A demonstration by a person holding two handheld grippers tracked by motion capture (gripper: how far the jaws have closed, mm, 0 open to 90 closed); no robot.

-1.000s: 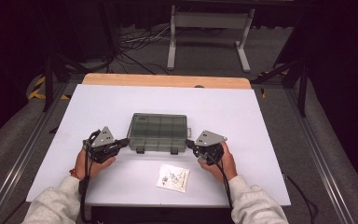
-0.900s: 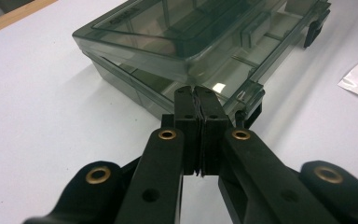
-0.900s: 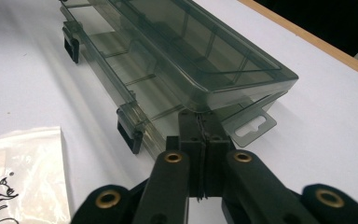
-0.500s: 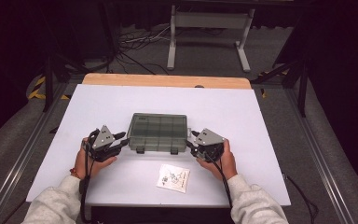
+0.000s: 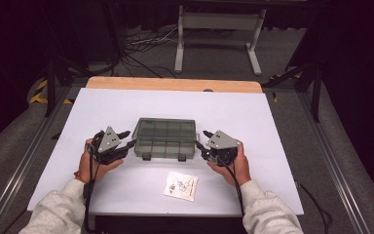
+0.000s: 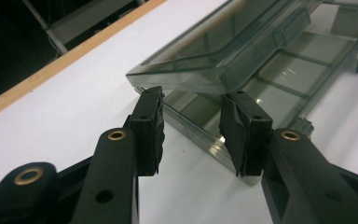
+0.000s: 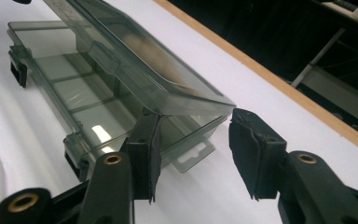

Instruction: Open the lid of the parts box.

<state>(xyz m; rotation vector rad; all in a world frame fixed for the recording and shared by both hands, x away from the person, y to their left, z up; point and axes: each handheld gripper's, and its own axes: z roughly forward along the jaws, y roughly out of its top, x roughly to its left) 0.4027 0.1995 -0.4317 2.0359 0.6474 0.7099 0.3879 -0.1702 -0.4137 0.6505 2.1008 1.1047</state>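
While the box (image 5: pixel 164 138) sat mid-tabletop (image 5: pixel 253 122), the left gripper (image 5: pixel 126 139) stood at its left end and the right gripper (image 5: pixel 202 139) at its right, both with jaws apart and holding nothing. Its lid (image 6: pixel 223 51) was raised slightly; the gripper views cut off its far end. A small bag (image 5: pixel 180 185) lay nearer the person, its print too small to read.
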